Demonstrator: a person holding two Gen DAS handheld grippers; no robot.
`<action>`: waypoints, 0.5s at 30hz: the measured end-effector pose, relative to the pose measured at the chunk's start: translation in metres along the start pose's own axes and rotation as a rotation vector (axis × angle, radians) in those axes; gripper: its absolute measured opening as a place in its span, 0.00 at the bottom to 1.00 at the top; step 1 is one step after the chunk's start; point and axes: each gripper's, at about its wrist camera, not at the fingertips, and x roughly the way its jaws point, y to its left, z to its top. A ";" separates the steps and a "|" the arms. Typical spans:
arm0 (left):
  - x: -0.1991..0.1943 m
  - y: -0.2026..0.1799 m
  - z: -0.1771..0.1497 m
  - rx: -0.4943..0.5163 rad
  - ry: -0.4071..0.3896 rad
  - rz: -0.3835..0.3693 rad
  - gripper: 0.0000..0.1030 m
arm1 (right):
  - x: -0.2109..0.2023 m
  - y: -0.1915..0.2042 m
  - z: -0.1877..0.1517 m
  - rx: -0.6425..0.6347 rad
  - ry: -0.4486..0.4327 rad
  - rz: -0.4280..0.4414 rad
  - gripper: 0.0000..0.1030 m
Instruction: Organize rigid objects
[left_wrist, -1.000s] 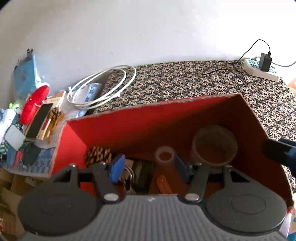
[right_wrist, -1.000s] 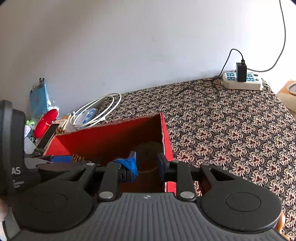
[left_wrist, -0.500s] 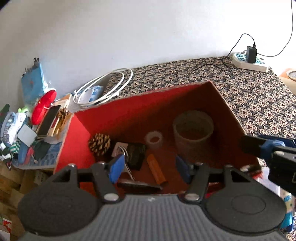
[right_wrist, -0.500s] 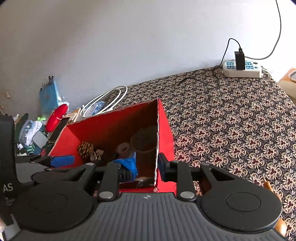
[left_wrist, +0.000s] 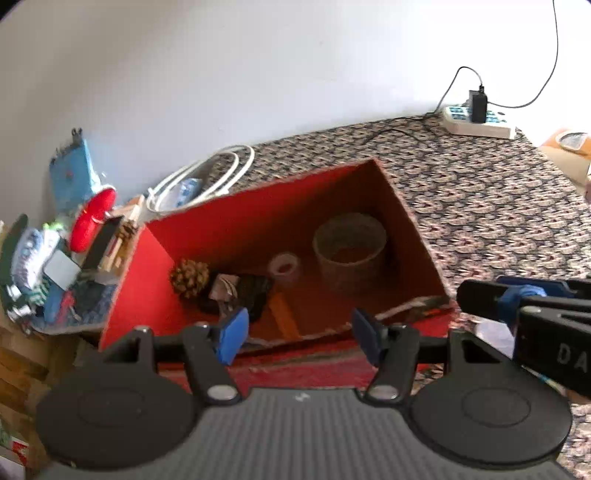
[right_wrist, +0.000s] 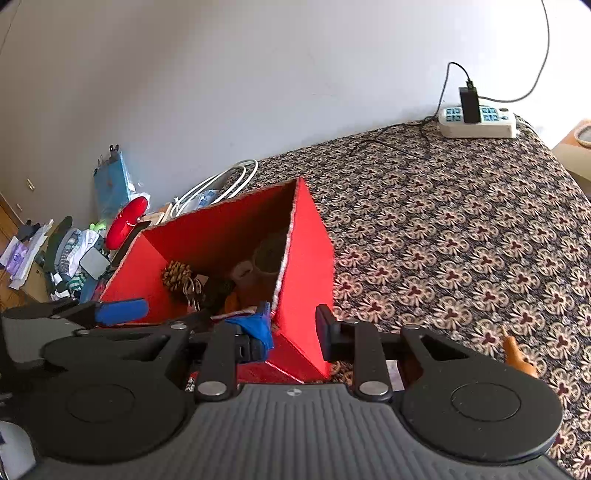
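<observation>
Box (left_wrist: 229, 229) red inside and out. Cloth (right_wrist: 461, 229) dark with tan floral repeat (red centres). Pine cone (left_wrist: 189, 277) brown; cable coil (left_wrist: 207, 177) white; power strip (right_wrist: 476, 123) cream, blue sockets.

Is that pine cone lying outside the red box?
No, the pine cone sits inside the red box, near its left wall.

The box (left_wrist: 229, 225) sits on the patterned cloth (left_wrist: 480, 206) just ahead of the left gripper's (left_wrist: 297, 330) jaws. Inside it, ahead and left of those jaws lies the pine cone (left_wrist: 189, 277), the tape roll (left_wrist: 283, 266) straight ahead, the woven cup (left_wrist: 349, 245) ahead to the right. Well beyond on the right, the power strip (left_wrist: 478, 123) lies by the wall; the cable coil (left_wrist: 207, 177) lies behind the box on the left
</observation>
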 end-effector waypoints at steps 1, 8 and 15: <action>-0.003 -0.001 -0.001 -0.004 -0.001 -0.004 0.62 | -0.003 -0.004 -0.001 0.006 -0.001 0.003 0.09; -0.030 -0.016 -0.016 -0.014 -0.033 -0.048 0.62 | -0.025 -0.039 -0.011 0.072 0.001 -0.006 0.09; -0.036 -0.041 -0.040 0.013 -0.024 -0.131 0.62 | -0.030 -0.076 -0.026 0.149 0.040 -0.033 0.09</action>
